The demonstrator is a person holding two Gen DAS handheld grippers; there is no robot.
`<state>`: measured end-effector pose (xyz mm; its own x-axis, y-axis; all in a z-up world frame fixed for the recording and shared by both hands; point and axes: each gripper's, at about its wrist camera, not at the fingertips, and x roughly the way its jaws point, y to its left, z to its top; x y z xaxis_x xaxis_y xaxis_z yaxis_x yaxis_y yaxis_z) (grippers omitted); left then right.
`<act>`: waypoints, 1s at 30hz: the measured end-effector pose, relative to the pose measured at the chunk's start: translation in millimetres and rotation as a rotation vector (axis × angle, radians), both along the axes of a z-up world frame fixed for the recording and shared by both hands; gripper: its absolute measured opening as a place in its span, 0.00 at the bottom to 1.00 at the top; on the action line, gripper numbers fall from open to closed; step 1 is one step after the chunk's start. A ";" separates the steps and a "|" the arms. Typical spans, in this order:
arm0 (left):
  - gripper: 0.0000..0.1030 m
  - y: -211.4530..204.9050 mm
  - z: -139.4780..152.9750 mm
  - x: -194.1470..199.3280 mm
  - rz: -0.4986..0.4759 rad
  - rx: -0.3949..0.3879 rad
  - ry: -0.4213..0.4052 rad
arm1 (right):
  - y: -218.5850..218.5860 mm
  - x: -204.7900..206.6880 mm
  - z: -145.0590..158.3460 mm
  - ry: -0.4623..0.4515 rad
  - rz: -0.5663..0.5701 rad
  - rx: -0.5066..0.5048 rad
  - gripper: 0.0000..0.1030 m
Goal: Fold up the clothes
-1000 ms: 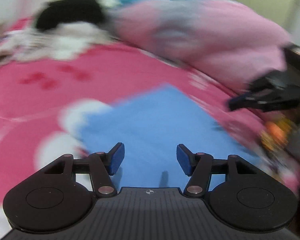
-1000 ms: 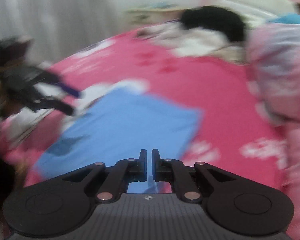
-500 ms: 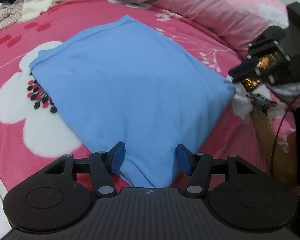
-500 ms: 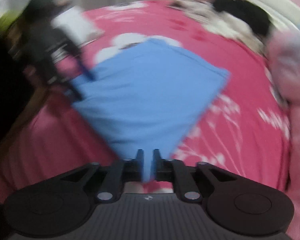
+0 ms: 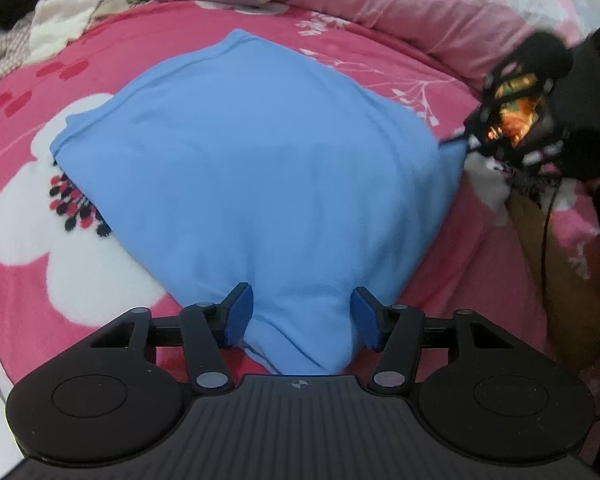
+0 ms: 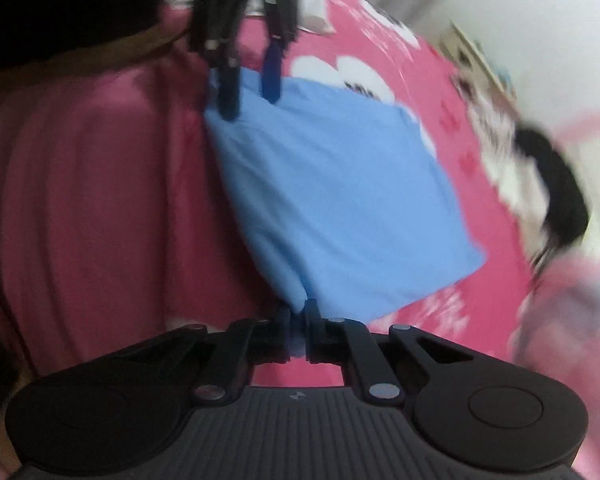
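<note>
Folding is mid-step: blue garment [image 5: 252, 184] lies on the pink bedspread [image 5: 24, 248], right gripper [image 6: 299, 320] pinching one near corner. Left gripper [image 5: 300, 316] straddles the other, pads apart; it probably must clamp before both lift

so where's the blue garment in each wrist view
Left wrist: the blue garment fills the centre, its near corner between the open left gripper.
Right wrist: it lies centre, one corner pinched in the shut right gripper.
Shared landmark: the black and white clothes pile.
</note>
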<state>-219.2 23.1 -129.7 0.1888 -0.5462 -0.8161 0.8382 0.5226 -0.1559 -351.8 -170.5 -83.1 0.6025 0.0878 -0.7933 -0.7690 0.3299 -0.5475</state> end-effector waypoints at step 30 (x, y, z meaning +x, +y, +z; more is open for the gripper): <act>0.57 8.3 13.1 -1.7 0.052 -0.081 0.137 | -10.5 42.1 16.2 0.130 -0.377 0.271 0.07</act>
